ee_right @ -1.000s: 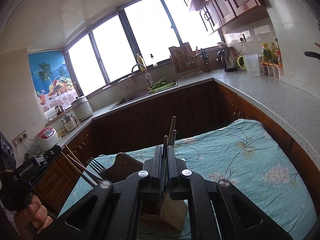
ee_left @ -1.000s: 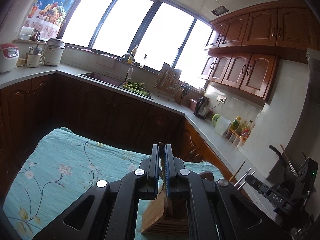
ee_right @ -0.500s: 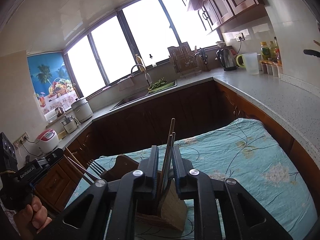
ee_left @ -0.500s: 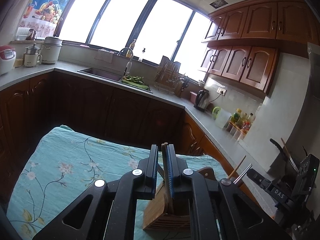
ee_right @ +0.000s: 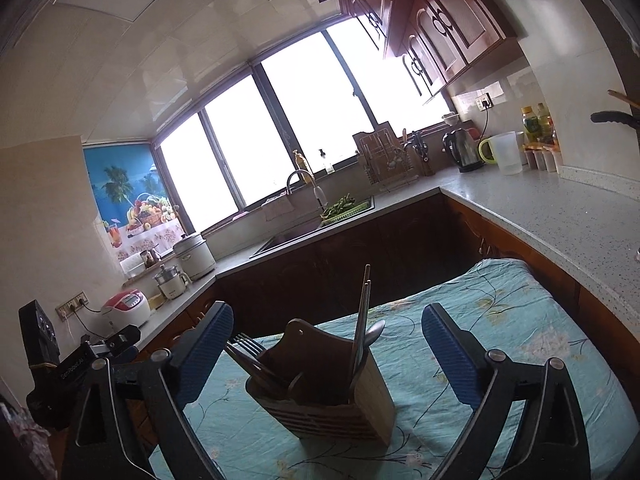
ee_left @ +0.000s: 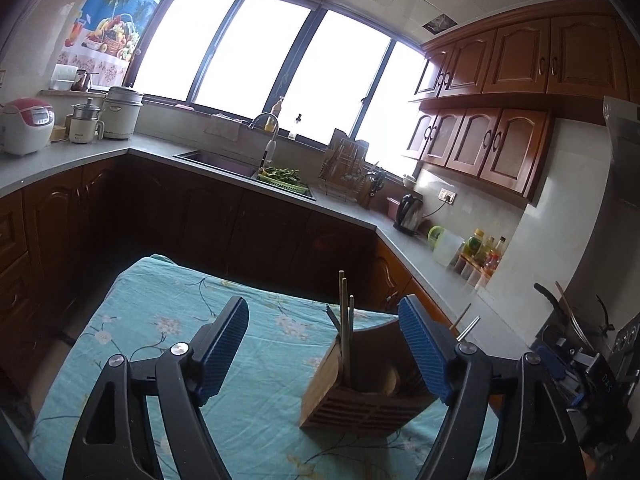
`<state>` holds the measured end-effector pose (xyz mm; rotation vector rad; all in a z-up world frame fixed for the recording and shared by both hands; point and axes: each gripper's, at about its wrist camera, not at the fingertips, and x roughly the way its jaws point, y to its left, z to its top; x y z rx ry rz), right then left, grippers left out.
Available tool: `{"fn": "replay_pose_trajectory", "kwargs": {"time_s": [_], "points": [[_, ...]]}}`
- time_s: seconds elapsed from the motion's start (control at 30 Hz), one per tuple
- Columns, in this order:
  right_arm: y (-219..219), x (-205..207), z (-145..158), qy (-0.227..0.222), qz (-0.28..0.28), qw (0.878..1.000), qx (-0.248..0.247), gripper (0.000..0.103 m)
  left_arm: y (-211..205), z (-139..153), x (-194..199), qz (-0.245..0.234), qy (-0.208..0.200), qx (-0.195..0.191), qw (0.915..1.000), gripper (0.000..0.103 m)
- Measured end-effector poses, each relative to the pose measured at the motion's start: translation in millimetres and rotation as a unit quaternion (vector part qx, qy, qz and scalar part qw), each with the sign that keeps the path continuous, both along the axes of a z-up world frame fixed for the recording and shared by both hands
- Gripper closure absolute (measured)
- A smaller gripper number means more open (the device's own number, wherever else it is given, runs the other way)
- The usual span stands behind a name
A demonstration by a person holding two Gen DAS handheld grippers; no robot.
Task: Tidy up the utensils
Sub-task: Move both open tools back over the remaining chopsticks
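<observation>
A wooden utensil holder [ee_right: 328, 400] stands on the table with the teal floral cloth [ee_right: 500, 320]. It holds upright chopsticks [ee_right: 362, 312], a spoon [ee_right: 374, 334] and forks [ee_right: 246, 346]. It also shows in the left wrist view [ee_left: 360, 400], with the chopsticks [ee_left: 344, 320] standing in it. My right gripper [ee_right: 328, 352] is open and empty, its jaws wide on either side of the holder, clear of it. My left gripper [ee_left: 324, 352] is open and empty, just left of and above the holder.
Dark wood cabinets and a grey counter [ee_right: 540, 208] wrap around the table. A sink [ee_left: 224, 160], kettle [ee_right: 462, 152] and bottles [ee_left: 484, 248] stand on the counter. The other gripper's body shows at the right edge of the left wrist view [ee_left: 580, 364].
Both grippers were shut on chopsticks over the holder. They have opened wide and let go, and the chopsticks now stand in the holder. Both grippers have drawn back and up a little.
</observation>
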<state>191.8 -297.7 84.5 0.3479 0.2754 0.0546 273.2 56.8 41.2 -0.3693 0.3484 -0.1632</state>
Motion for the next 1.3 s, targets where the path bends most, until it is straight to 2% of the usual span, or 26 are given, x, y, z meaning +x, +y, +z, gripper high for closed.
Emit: {"fn": "replay_pose_trajectory", "kwargs": {"time_s": [0.27,0.53,0.9,1.3], "points": [[3,-53,-12,0.014,-0.003,1.0,-0.005,0.004,-2,-8,-63,-0.014,0.024,0.014,0.9995,0.019],[0,-99,-47,0.067,-0.017,0.998,-0.011,0.004,-3,-24,-103,-0.03,0.076,0.016,0.9965,0.017],[1,-129,-103,0.134,-0.034,0.99,-0.013,0.004,-9,-45,-119,-0.047,0.142,0.018,0.9885,0.017],[-4,-126,-113,0.153,-0.03,0.988,-0.02,0.005,-51,-41,-91,-0.092,0.183,0.07,0.9763,0.018]]}}
